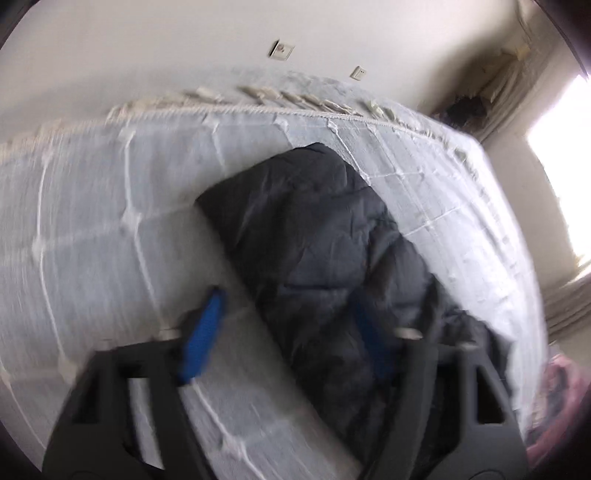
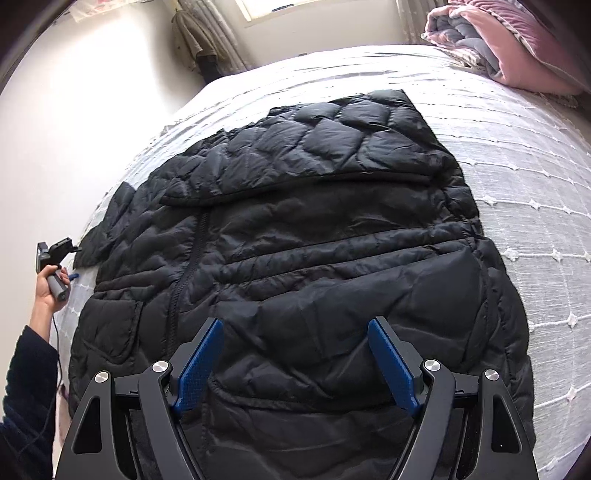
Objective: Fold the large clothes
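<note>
A large black quilted puffer jacket (image 2: 295, 236) lies spread on the bed, zipper up, with one sleeve folded across its upper part. My right gripper (image 2: 295, 325) is open and empty, hovering just above the jacket's lower body. In the left wrist view, which is blurred, the jacket (image 1: 314, 236) lies ahead and to the right. My left gripper (image 1: 288, 299) is open and empty, its left pad over the bedspread and its right pad over the jacket's edge. The left gripper also shows in the right wrist view (image 2: 55, 254), held by a hand at the jacket's left sleeve end.
The bed has a white grid-patterned bedspread (image 2: 517, 177) with a tasselled edge (image 1: 258, 107). A folded pink and grey quilt (image 2: 509, 40) lies at the bed's far right corner. A wall (image 1: 184, 44) runs behind the bed. A curtain and window (image 2: 258, 11) stand beyond.
</note>
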The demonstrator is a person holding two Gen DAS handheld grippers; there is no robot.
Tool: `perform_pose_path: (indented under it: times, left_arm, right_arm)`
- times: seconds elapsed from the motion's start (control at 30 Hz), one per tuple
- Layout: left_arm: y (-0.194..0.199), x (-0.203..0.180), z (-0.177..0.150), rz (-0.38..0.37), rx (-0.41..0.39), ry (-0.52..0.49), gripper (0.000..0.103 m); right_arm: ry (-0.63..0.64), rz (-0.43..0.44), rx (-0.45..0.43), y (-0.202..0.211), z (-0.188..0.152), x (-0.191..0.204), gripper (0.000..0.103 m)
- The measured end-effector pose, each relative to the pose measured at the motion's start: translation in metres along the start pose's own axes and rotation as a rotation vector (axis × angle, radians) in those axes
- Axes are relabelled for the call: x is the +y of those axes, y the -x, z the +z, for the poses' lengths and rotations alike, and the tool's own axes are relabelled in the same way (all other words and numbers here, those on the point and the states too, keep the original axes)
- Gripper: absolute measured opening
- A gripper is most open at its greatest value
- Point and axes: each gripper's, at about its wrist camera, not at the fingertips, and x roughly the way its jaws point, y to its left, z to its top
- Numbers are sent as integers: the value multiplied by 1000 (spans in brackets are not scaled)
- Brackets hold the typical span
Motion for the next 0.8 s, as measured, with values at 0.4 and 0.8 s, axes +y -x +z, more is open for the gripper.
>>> perform_pose_path:
  times: [0.4, 0.8]
  left_arm:
    - [78, 18, 18, -72, -243, -25, 4]
    - [204, -55, -40, -275, -423, -178, 4]
  right_arm:
    - [10, 6, -29, 11, 3, -1, 82]
    - [-133, 49, -41, 25, 6, -35, 82]
